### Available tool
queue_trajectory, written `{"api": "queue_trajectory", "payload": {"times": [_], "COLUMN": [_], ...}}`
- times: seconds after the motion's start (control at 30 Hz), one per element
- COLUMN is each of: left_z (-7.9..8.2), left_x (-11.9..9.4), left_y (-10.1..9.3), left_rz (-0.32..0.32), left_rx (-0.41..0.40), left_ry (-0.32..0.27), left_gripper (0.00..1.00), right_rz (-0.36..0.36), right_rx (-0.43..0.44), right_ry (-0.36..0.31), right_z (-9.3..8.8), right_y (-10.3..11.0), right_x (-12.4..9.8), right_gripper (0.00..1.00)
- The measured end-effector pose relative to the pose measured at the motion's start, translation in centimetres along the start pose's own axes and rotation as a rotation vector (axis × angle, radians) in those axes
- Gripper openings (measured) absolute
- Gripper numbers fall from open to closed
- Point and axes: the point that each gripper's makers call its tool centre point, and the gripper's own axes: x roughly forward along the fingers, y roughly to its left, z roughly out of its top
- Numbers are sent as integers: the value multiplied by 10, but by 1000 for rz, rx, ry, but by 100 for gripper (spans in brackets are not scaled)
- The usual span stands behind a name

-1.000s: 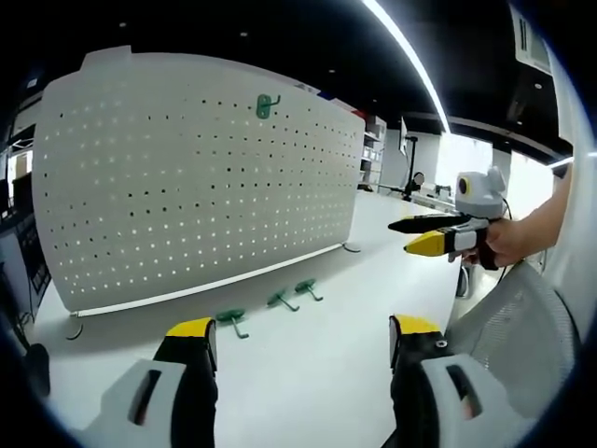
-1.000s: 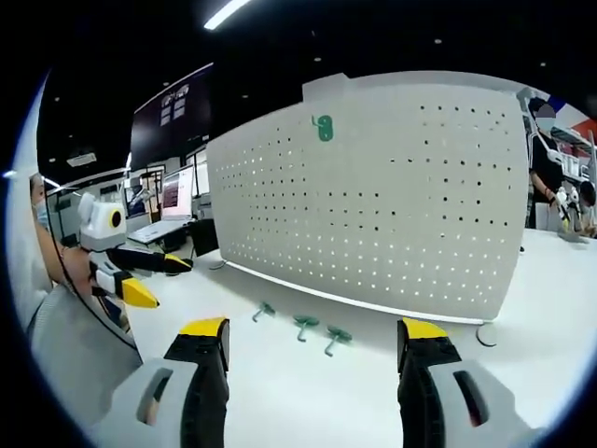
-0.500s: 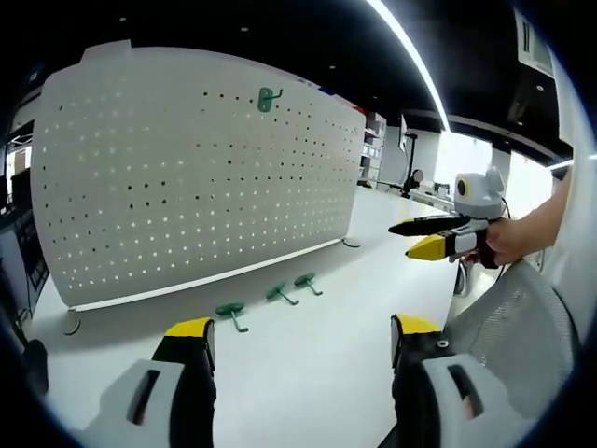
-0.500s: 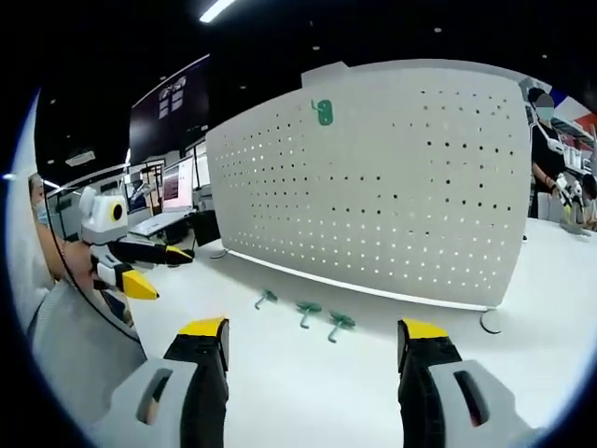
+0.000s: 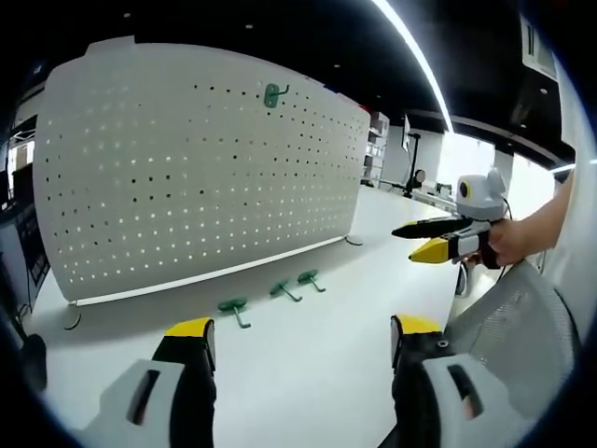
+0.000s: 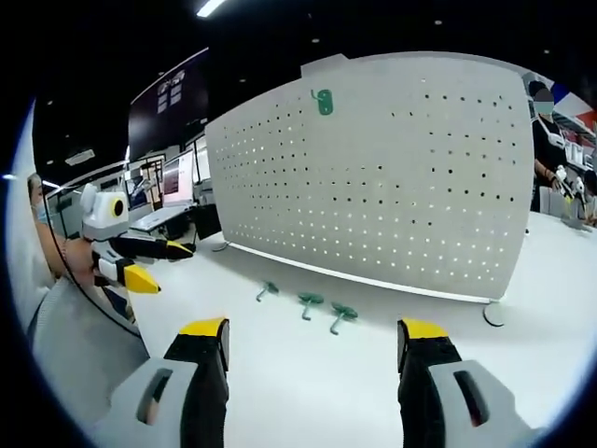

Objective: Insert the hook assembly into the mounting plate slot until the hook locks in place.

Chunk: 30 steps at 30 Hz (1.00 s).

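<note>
A white pegboard [image 5: 196, 168] [image 6: 373, 177] stands upright on the white table, with one green hook [image 5: 271, 94] [image 6: 323, 101] mounted near its top. Three loose green hooks lie on the table in front of it: [image 5: 233, 307], [image 5: 283, 290], [image 5: 308, 277], also seen as hooks [image 6: 268, 290], [image 6: 309, 301], [image 6: 341, 315]. My left gripper [image 5: 298, 331] is open and empty, well short of the hooks. My right gripper [image 6: 312, 334] is open and empty too. Each gripper appears in the other's view, held by a hand: right gripper [image 5: 438, 238], left gripper [image 6: 140, 264].
The white table [image 5: 308, 364] spreads wide in front of the board. A grey mesh chair back [image 5: 518, 336] stands at the right. Monitors and desks [image 6: 173, 201] lie behind the board's left end. A person [image 6: 546, 140] stands far right.
Both views have shifted slightly, so the pegboard looks a bit larger and higher in frame. The hooks on the table and both open grippers are unchanged.
</note>
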Motion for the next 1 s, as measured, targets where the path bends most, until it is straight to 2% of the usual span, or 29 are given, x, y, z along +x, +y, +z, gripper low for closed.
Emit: {"api": "queue_trajectory", "payload": {"times": [0.47,0.63,0.87,1.0], "left_z": [6,1,1,2], "left_x": [7,10,14,17], "left_y": [7,6,14,17], "left_rz": [-11,-32,-42,-73], "left_rx": [24,74,81,70], "left_ry": [7,45,60,81], "left_gripper": [79,79,78,81], "right_rz": [9,16,22,26], "right_rx": [-1,1,12,9], "right_ry": [5,6,14,20], "right_z": [-1,-1,-3,-4], "right_y": [3,4,5,7], "right_x": [1,1,2,2], "right_gripper": [70,71,71,70]}}
